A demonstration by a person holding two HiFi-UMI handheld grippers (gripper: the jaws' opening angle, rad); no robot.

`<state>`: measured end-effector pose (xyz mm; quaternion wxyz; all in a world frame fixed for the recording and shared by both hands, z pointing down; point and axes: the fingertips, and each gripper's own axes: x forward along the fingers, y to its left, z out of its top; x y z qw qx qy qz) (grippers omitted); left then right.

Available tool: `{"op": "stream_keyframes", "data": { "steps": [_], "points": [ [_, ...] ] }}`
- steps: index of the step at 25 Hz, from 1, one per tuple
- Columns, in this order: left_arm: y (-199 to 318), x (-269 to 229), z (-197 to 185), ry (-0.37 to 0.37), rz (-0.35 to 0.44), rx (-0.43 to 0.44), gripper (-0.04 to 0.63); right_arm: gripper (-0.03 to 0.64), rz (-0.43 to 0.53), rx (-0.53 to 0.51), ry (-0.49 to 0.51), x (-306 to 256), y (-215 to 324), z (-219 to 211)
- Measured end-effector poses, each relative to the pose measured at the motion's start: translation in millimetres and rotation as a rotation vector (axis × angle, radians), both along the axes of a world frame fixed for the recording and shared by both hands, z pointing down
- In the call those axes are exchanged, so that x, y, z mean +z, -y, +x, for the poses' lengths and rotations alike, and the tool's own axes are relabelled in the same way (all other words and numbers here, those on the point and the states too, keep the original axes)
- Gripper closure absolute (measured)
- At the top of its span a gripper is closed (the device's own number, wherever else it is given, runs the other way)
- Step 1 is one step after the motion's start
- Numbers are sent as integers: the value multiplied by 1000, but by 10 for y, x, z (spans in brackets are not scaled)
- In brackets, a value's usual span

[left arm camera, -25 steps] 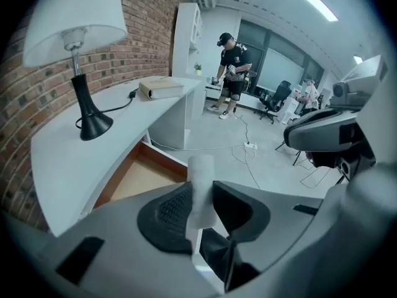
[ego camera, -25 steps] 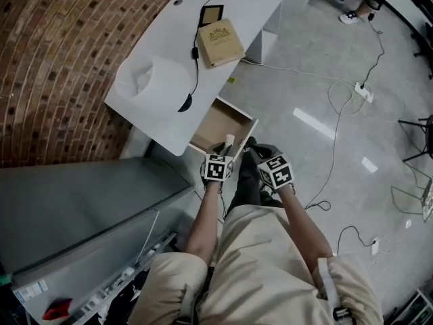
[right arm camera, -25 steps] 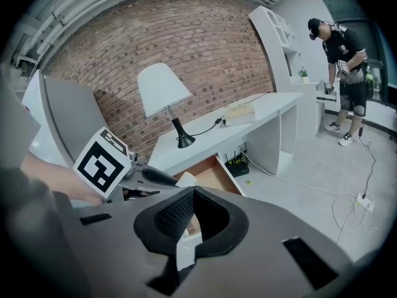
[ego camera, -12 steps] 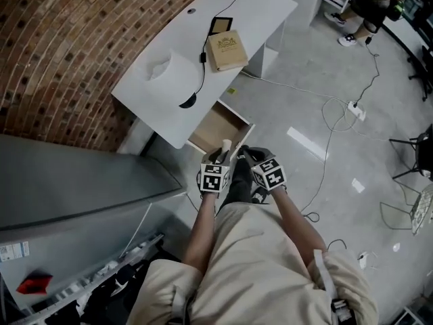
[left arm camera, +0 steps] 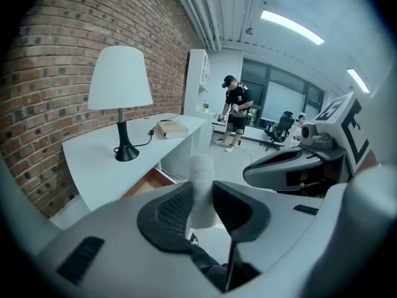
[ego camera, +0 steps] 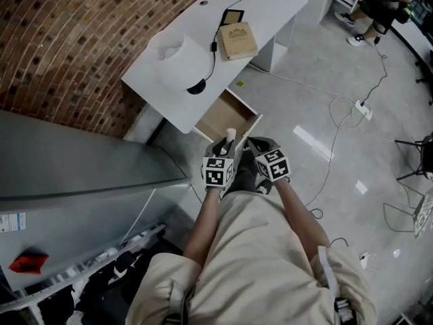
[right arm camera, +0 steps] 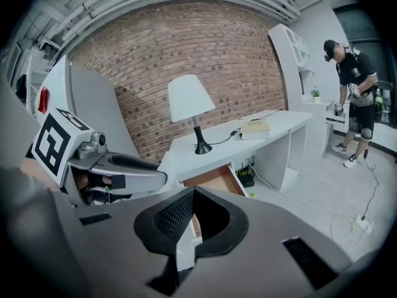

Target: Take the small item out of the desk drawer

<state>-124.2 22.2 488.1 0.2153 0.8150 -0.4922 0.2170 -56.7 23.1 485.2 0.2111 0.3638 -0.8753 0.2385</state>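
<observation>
red-brown brick wall; white desk, lamp and small item; tan drawer inside; grey floor.

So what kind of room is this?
Probably an office or lab workspace: a white desk with a lamp against a brick wall, an office chair, cables trailing across the floor.

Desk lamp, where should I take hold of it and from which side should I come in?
Take the lamp by its thin black stem, between shade and base: the shade looks too wide for jaws and the base is low and flat. Come level from the desk's open front edge, since the brick wall stands behind, clear of its cord.
</observation>
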Motion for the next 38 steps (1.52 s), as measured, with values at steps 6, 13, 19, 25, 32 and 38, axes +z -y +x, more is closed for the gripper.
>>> {"op": "stream_keyframes", "data": {
  "steps": [6,13,19,25,32,38],
  "points": [
    [-50,9,29,22,32,12,477,592,-1,11,29,-38,20,-5],
    [-90,-7,-29,7,32,-4,477,592,4,32,41,-65,20,-14],
    [-84,28,-53,-7,20,-24,476,591,8,36,54,-52,37,-16],
    [-63,21,-78,-18,22,-40,476,592,3,31,51,-36,44,-17],
    [-49,42,-71,-22,12,-42,476,592,3,21,41,-10,54,-7],
    [-12,45,-65,-34,14,-54,476,592,1,19,37,19,60,31]
  ]
}}
